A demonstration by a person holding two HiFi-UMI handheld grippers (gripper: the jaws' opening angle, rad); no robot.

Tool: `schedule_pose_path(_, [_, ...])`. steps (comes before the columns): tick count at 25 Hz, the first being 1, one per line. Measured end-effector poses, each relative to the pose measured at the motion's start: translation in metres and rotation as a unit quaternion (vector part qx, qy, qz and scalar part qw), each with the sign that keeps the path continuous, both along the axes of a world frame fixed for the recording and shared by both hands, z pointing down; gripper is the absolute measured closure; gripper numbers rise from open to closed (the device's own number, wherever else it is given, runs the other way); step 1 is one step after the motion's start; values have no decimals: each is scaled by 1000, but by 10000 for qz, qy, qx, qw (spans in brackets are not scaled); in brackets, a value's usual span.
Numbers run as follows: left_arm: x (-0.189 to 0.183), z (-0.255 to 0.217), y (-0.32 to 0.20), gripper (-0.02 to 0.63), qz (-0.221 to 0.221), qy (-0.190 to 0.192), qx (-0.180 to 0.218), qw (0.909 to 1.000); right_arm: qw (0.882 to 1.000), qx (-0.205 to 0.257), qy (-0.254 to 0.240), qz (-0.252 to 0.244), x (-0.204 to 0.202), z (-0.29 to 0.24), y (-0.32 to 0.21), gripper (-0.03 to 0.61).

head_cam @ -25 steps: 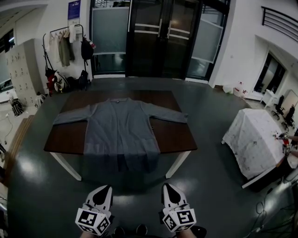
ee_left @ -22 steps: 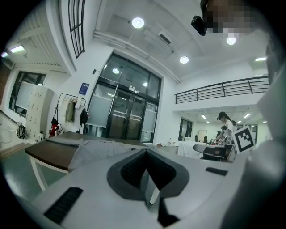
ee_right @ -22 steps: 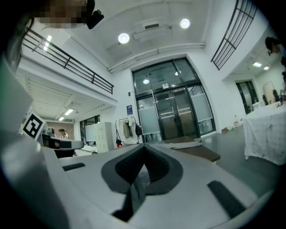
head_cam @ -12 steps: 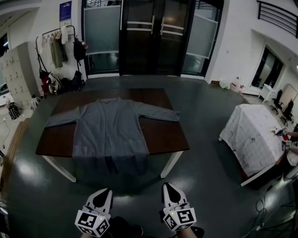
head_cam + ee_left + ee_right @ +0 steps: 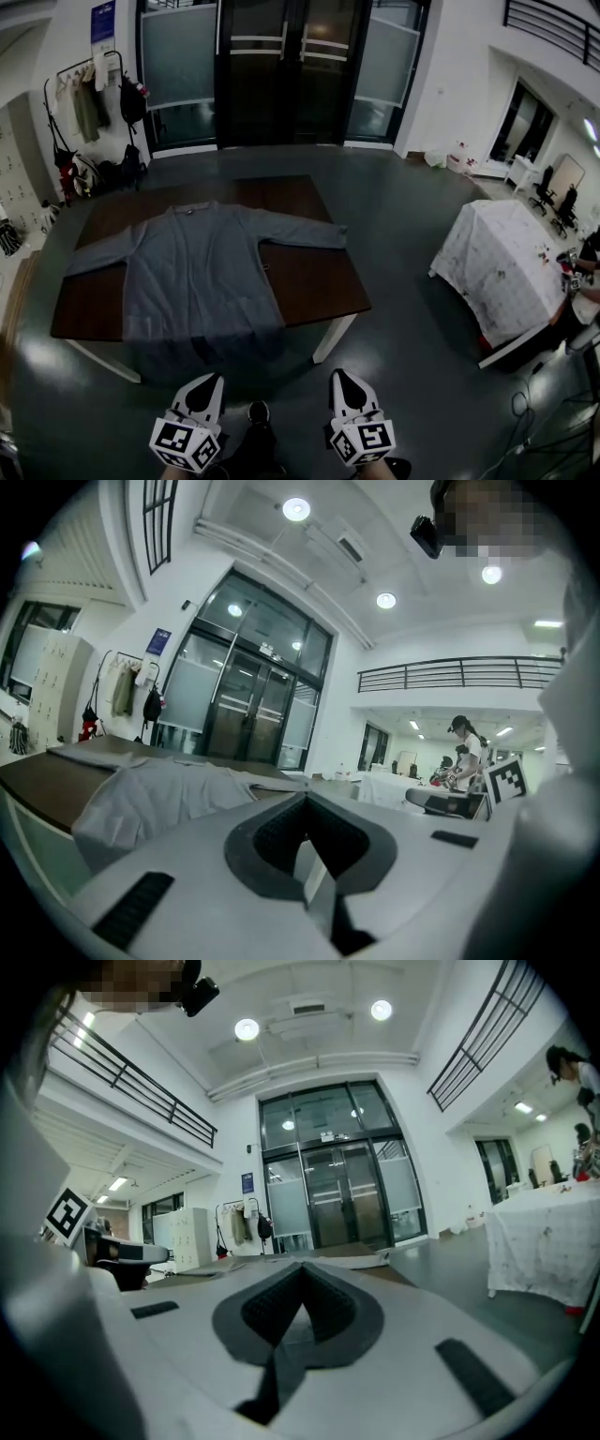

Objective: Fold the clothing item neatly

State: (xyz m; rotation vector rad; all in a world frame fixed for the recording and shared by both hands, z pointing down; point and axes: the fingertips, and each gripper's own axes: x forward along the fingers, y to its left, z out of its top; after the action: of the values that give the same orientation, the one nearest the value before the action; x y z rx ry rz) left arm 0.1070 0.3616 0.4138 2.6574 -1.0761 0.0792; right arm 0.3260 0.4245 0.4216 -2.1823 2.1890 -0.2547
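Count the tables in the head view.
2. A brown table straight ahead, with the grey long-sleeved garment spread on it, and a white-clothed table at right. Furniture by the far-right chairs is too small to tell.

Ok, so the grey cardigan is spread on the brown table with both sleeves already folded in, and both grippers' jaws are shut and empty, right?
No: the sleeves are not folded in. The head view shows the grey cardigan spread on the brown table with both sleeves stretched out sideways. The left gripper and right gripper do have jaws shut and empty.
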Motion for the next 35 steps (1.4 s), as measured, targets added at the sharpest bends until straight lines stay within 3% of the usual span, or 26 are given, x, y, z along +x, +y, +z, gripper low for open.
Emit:
schedule_pose_path(11, [45,1,-153,604,188,58,-24,9998,9990,-31,8,450,49,-12,-144,591])
schedule_pose_path(18, [44,7,-230,604,118,138,-198,9996,9981,-219,43,576,58,-15,-222,591])
schedule_pose_path(25, [52,10,-280,604,243,148,-130,9995,9955,-227,99,919,74,-11,-258,591])
schedule_pose_path(31, [77,11,-301,604,221,104,-113,9996,9908,-336,34,1308,123,3,-274,591])
schedule_pose_path(35, [92,9,-315,604,29,10,-87,10000,9882,-546,258,1407,155,22,-298,590])
